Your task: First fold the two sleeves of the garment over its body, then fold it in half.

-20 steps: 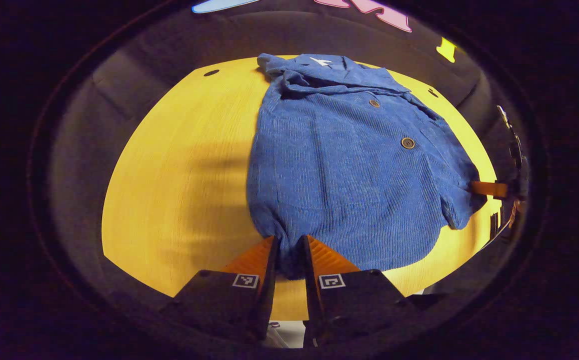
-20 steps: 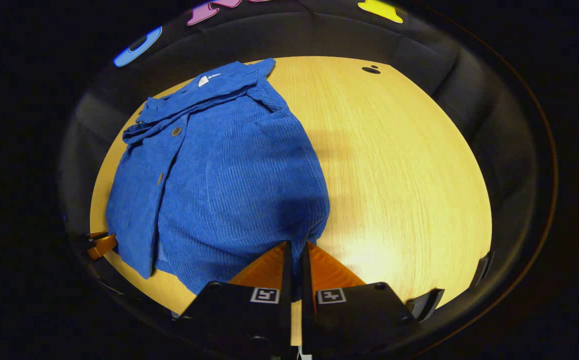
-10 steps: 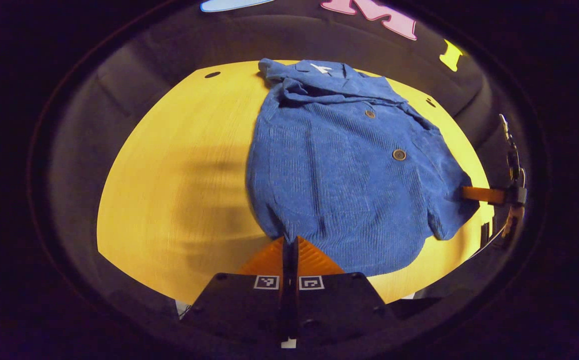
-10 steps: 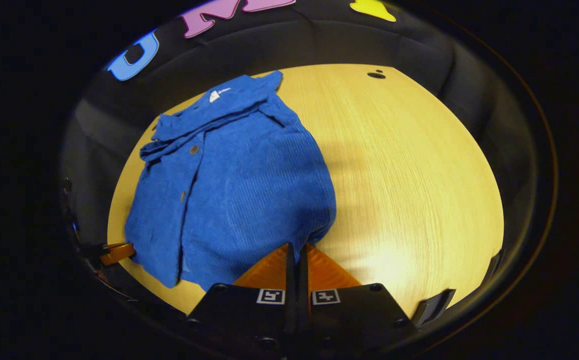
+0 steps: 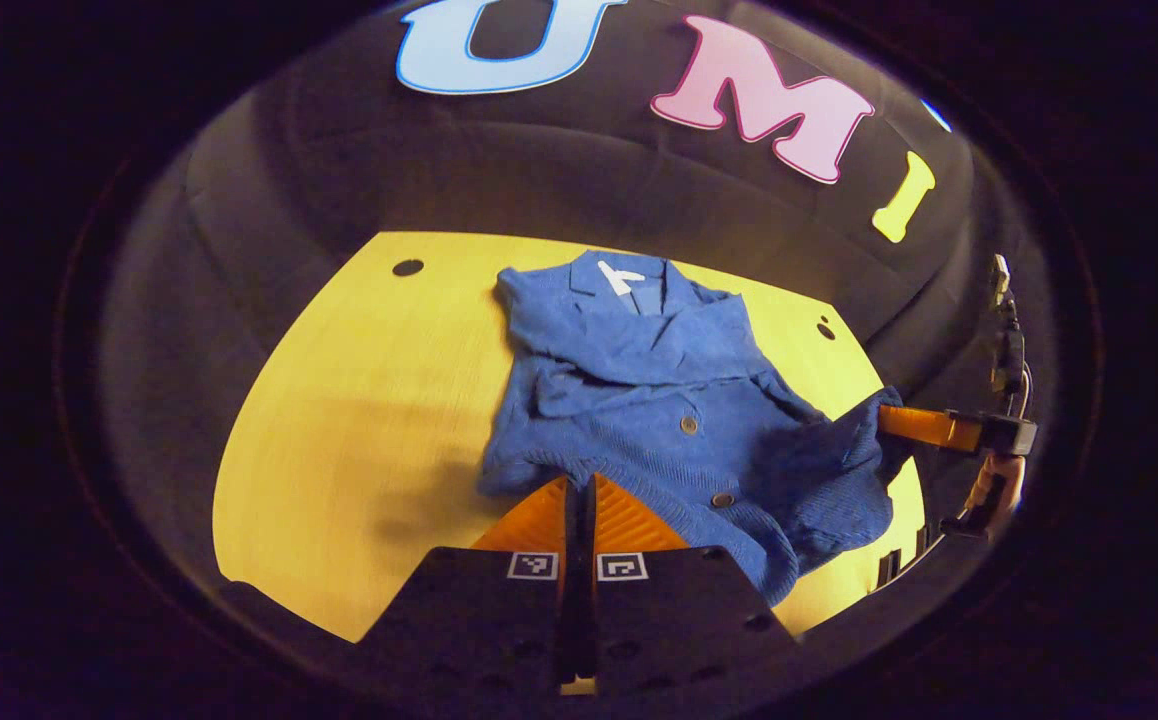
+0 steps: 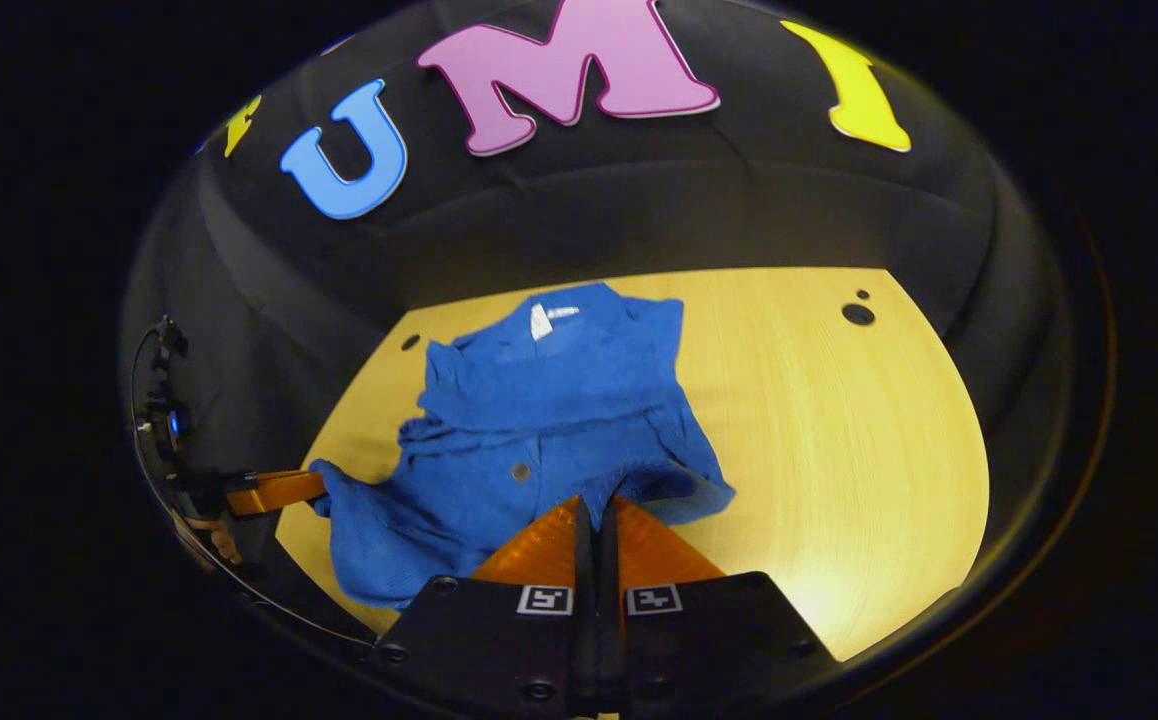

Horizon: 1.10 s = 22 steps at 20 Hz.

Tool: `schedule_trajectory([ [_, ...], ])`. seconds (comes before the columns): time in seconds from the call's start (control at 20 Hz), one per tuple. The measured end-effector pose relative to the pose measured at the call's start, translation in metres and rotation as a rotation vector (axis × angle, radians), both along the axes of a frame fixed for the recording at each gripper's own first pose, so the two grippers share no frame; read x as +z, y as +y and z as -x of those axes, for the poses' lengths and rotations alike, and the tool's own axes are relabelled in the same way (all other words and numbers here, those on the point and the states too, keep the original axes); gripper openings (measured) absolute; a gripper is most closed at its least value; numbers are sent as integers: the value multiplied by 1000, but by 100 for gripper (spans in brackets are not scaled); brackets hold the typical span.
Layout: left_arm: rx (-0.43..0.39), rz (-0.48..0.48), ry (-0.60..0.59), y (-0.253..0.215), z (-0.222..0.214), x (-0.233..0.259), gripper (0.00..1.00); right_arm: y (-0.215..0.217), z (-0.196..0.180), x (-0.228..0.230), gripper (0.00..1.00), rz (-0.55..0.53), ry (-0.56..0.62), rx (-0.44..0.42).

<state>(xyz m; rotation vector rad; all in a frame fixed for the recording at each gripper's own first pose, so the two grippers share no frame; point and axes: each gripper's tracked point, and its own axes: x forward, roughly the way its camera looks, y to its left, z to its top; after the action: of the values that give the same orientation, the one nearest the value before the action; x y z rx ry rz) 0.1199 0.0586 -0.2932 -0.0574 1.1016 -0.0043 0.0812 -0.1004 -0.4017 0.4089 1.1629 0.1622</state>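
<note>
A blue corduroy shirt (image 5: 659,400) with brown buttons lies on the yellow wooden table (image 5: 359,440), collar at the far side, sleeves folded over its body. My left gripper (image 5: 580,488) is shut on the shirt's near left hem corner and holds it raised off the table. My right gripper (image 6: 595,507) is shut on the near right hem corner of the shirt (image 6: 549,420), also raised. The lower half of the shirt hangs lifted between the two. The right gripper (image 5: 914,425) appears at the right of the left gripper view, the left gripper (image 6: 274,490) at the left of the right gripper view.
The table (image 6: 839,460) has bare wood to the right of the shirt and to its left. Small dark holes (image 6: 857,313) sit near the far corners. A hand (image 5: 994,480) holds the other gripper at the table's right edge.
Both grippers closed on the hem corners, then rose and moved toward the collar, lifting the shirt's lower half off the table.
</note>
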Motion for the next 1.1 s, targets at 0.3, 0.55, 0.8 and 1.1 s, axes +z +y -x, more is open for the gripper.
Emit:
schedule_trajectory([
  [0.3, -91, -136, -188, 23, -157, 9, 0, -19, -136, -23, 5, 94, -176, 78],
  [0.55, -43, -191, -218, 64, -280, -43, 0, -44, -228, -90, 5, 193, -222, 33],
  [0.8, -64, -284, -195, 85, -348, -101, 5, -70, -259, -186, 14, 384, -193, 61],
  [1.1, 6, -276, -284, 64, -338, -86, 84, -104, -253, -164, 100, 462, -279, -5],
])
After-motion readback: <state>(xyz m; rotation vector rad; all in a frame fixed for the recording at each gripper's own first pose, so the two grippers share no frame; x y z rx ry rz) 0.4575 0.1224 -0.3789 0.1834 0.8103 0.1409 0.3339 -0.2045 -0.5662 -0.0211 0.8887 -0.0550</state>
